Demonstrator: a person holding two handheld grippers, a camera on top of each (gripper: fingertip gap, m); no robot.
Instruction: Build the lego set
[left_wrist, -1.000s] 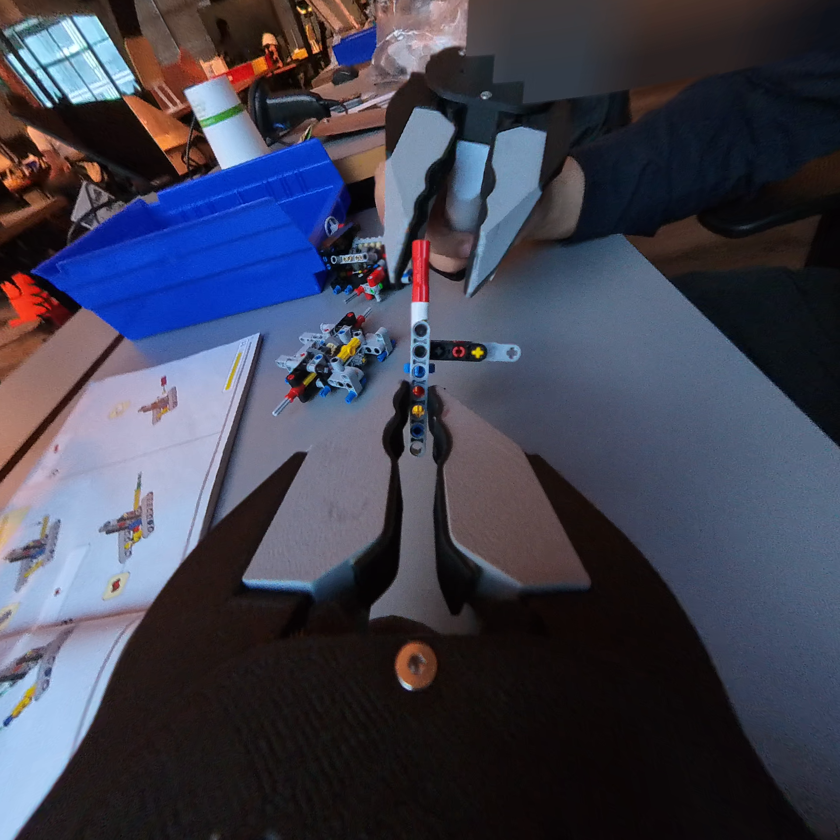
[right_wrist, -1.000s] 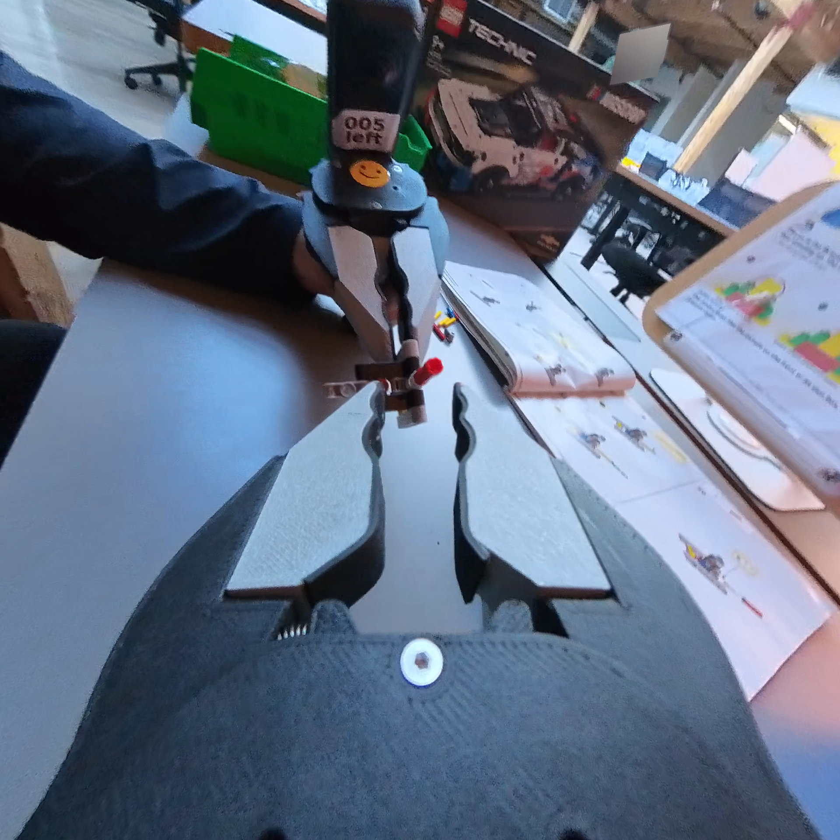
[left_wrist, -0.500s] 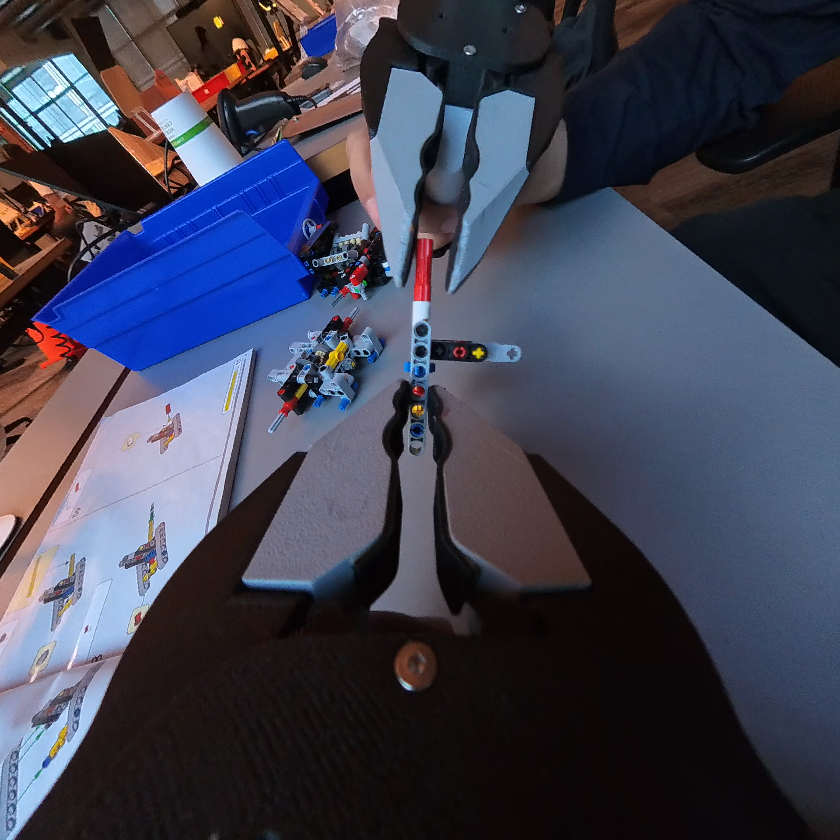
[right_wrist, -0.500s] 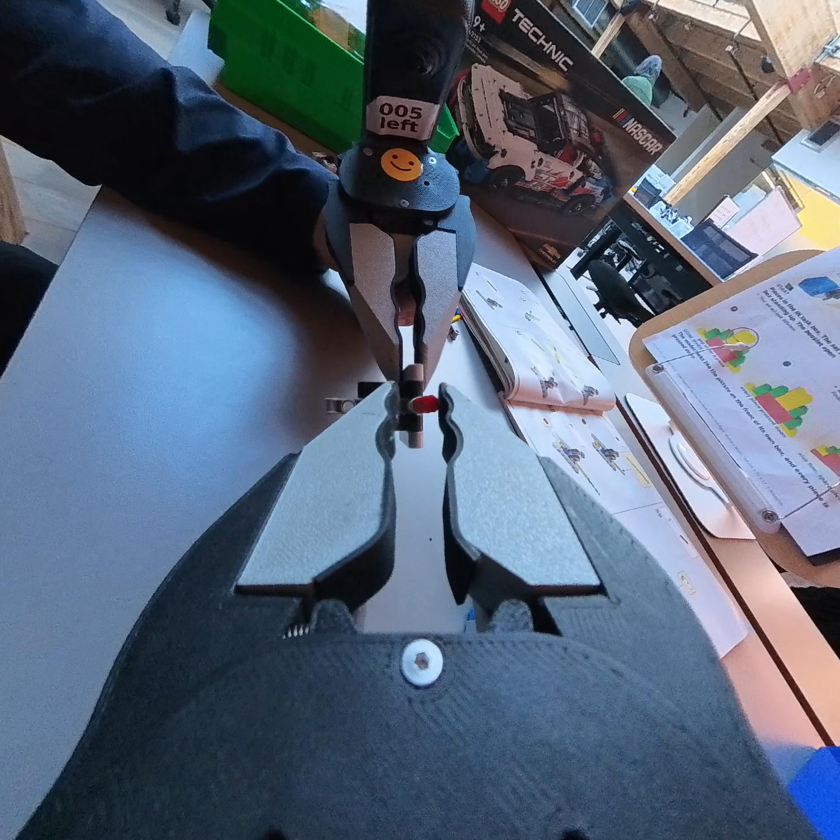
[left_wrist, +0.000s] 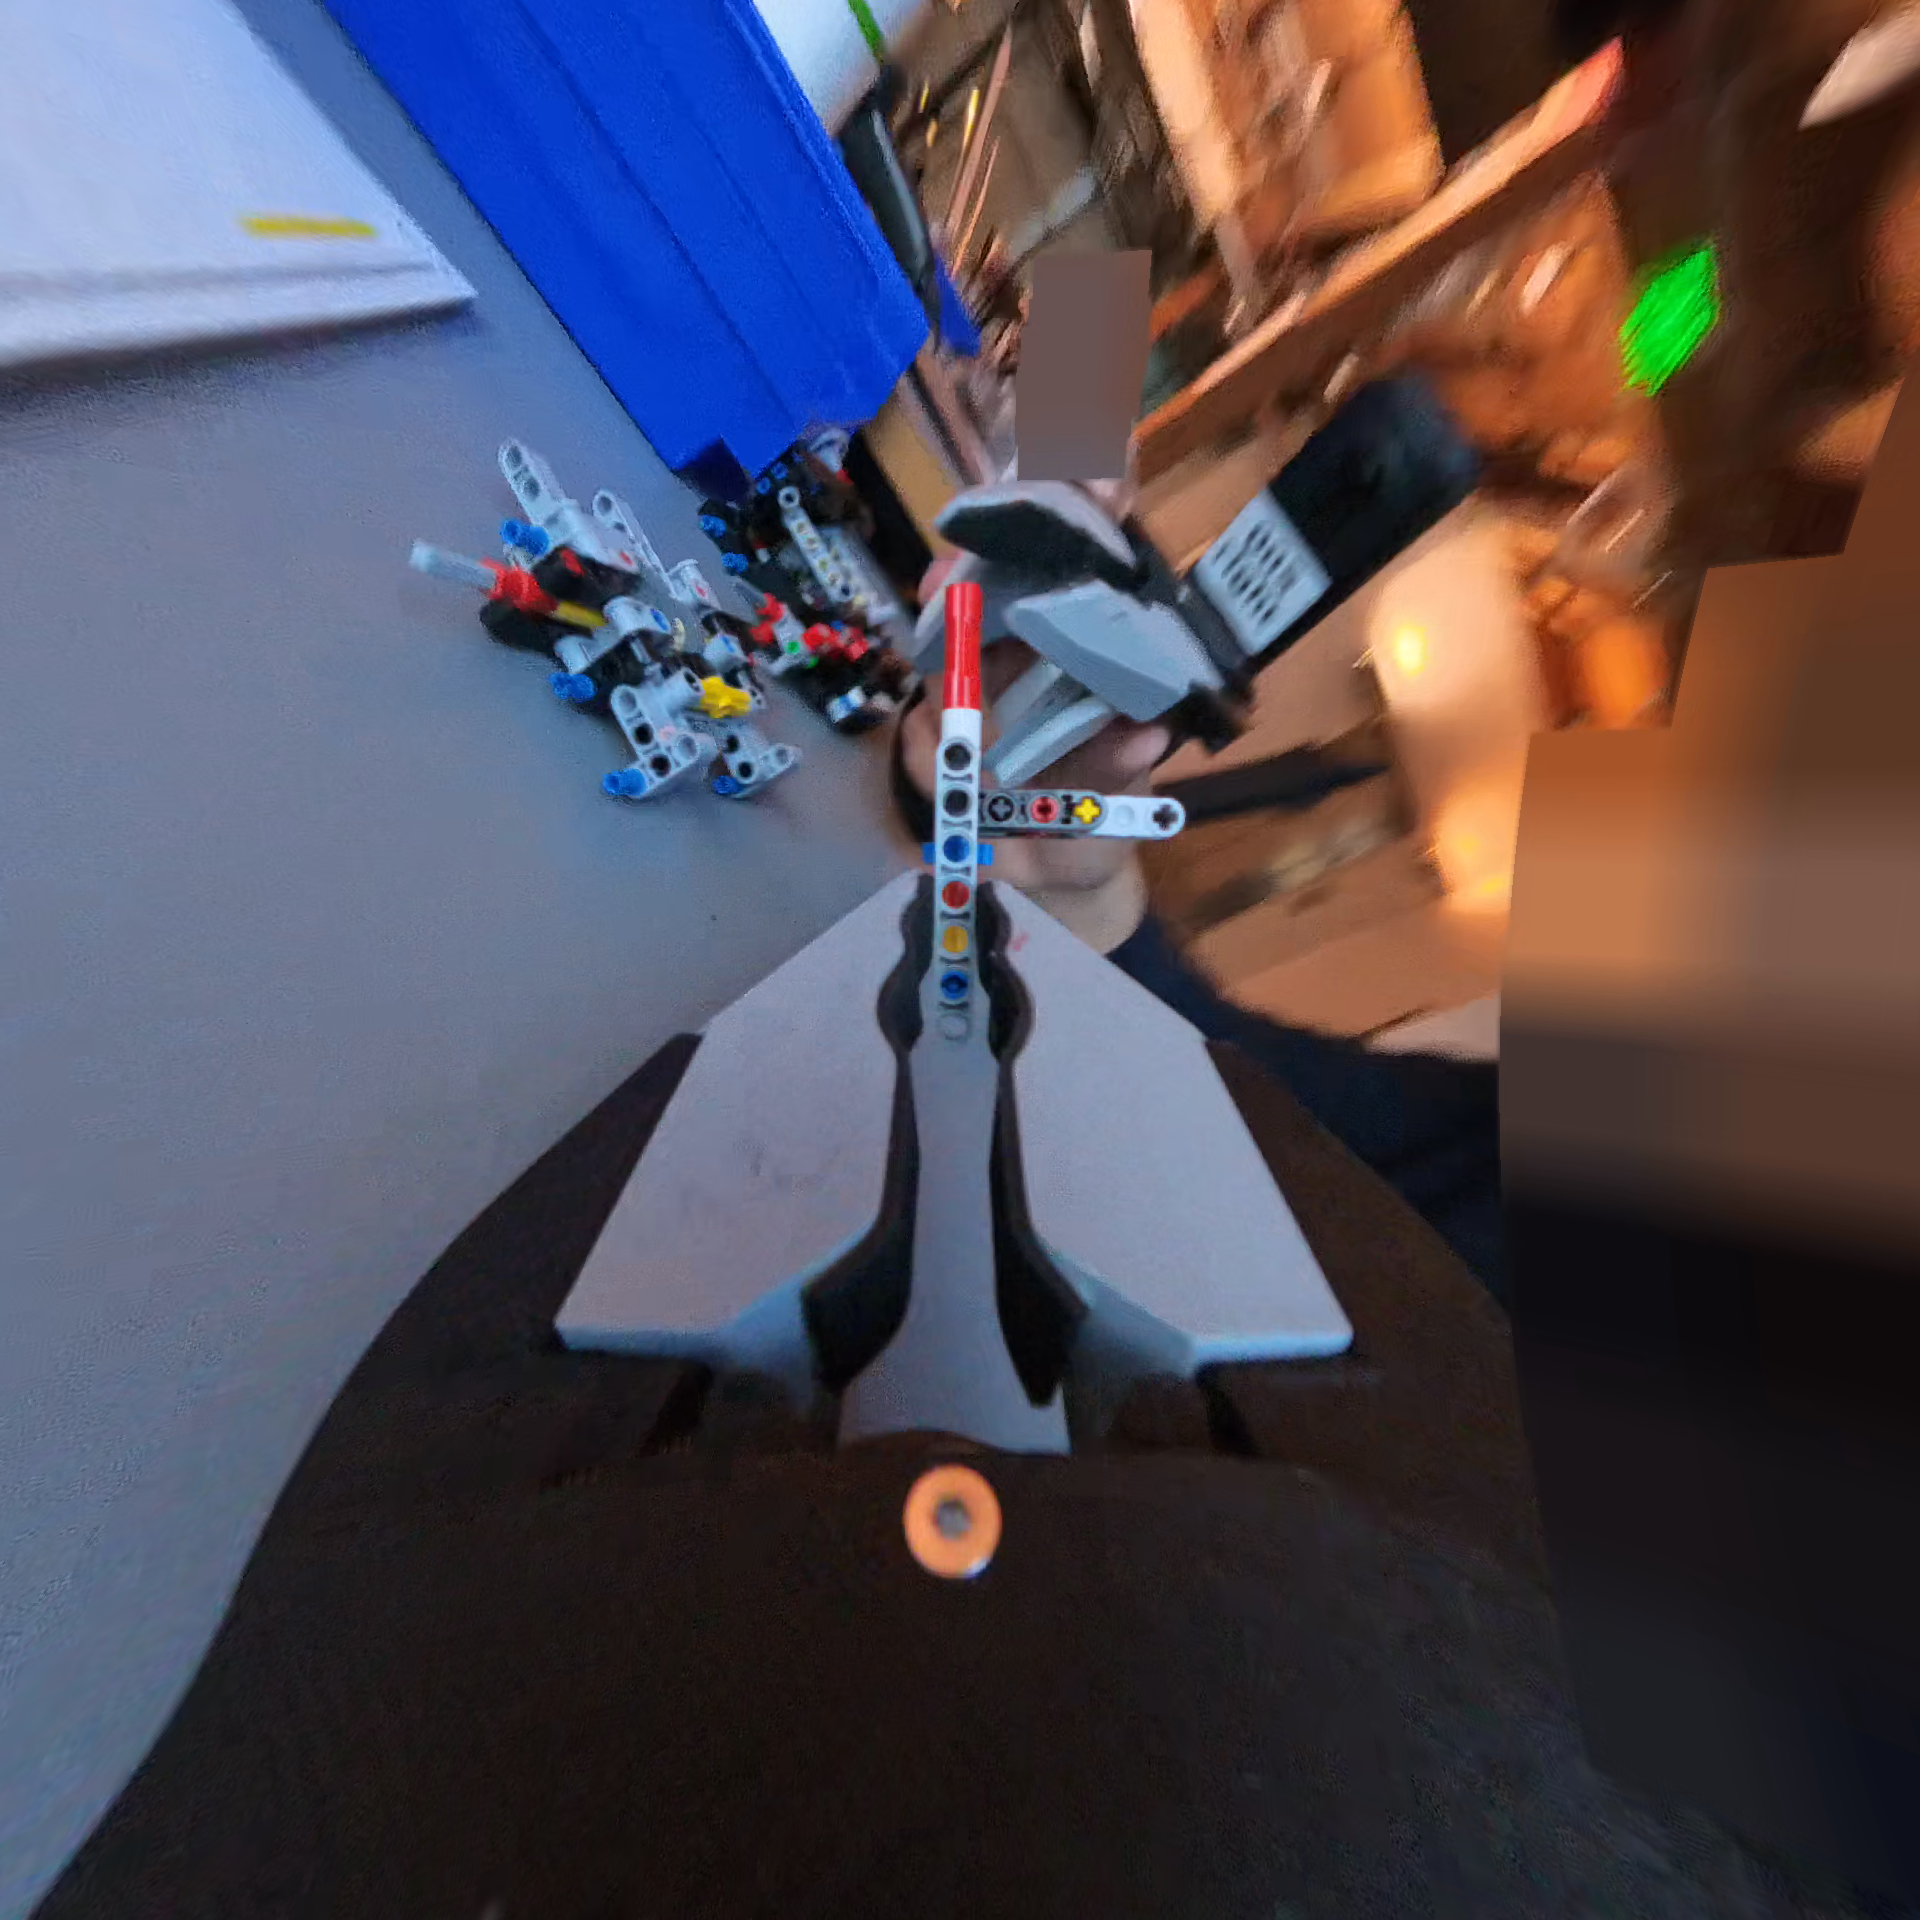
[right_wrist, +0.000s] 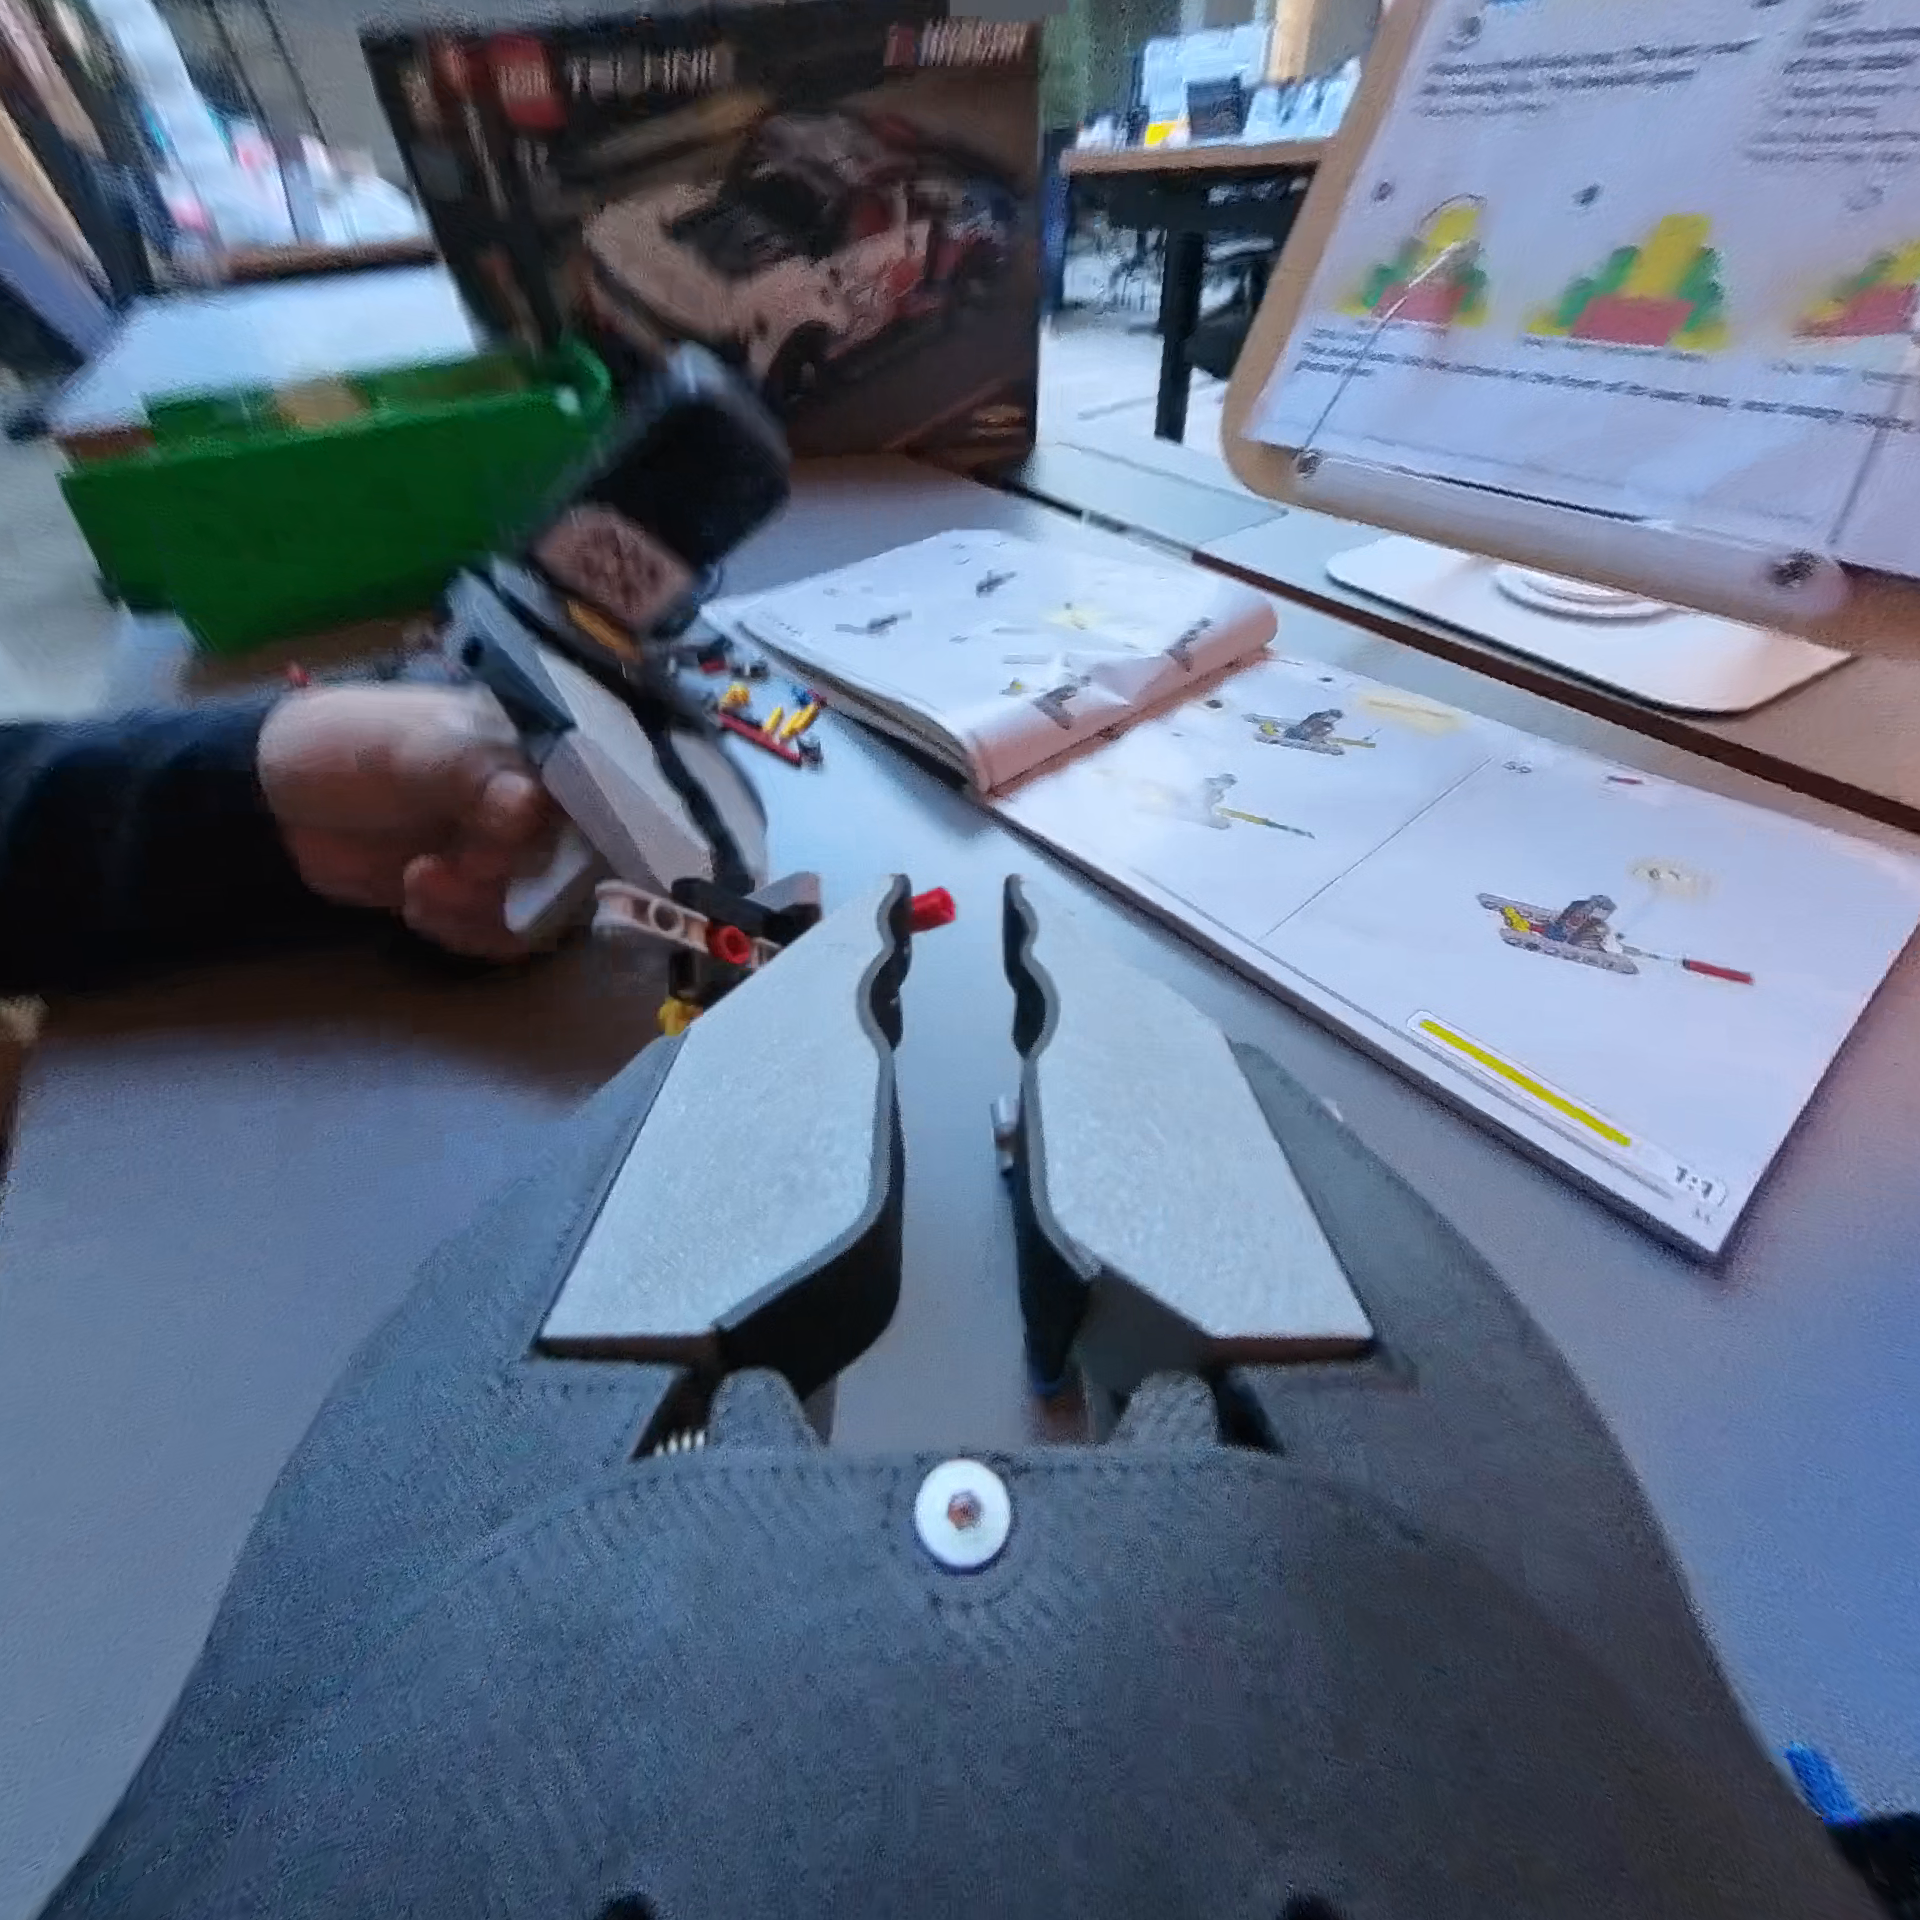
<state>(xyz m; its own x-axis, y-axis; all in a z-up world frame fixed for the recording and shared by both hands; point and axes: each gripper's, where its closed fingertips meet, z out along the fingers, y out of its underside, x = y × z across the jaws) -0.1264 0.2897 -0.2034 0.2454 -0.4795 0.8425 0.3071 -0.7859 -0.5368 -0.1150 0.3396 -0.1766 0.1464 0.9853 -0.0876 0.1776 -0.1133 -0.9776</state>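
The left gripper (left_wrist: 954, 935) is pinching a grey perforated brick beam (left_wrist: 955, 831) with a red axle (left_wrist: 963, 644) at its far end. The right gripper (right_wrist: 954, 914) is standing spread, grasping nothing, just beside that axle's tip (right_wrist: 930, 907), above the grey table (right_wrist: 260, 1195).

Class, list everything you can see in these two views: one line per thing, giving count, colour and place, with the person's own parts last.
Beam assembly: one, grey beam with red rod and side arm, clamped in left gripper.
Loose brick clusters: two, mixed colours, on table by bin.
Blue bin: one, far side of table.
Green bin: one, behind left gripper.
Set box: one, dark, standing at back.
Instruction booklets: two, white, open, right side.
Display stand: one, pale, far right.
Table: one, grey.
Left gripper: shut on beam.
Right gripper: jaws apart, red rod tip beside left finger.
Hand: one, dark sleeve.
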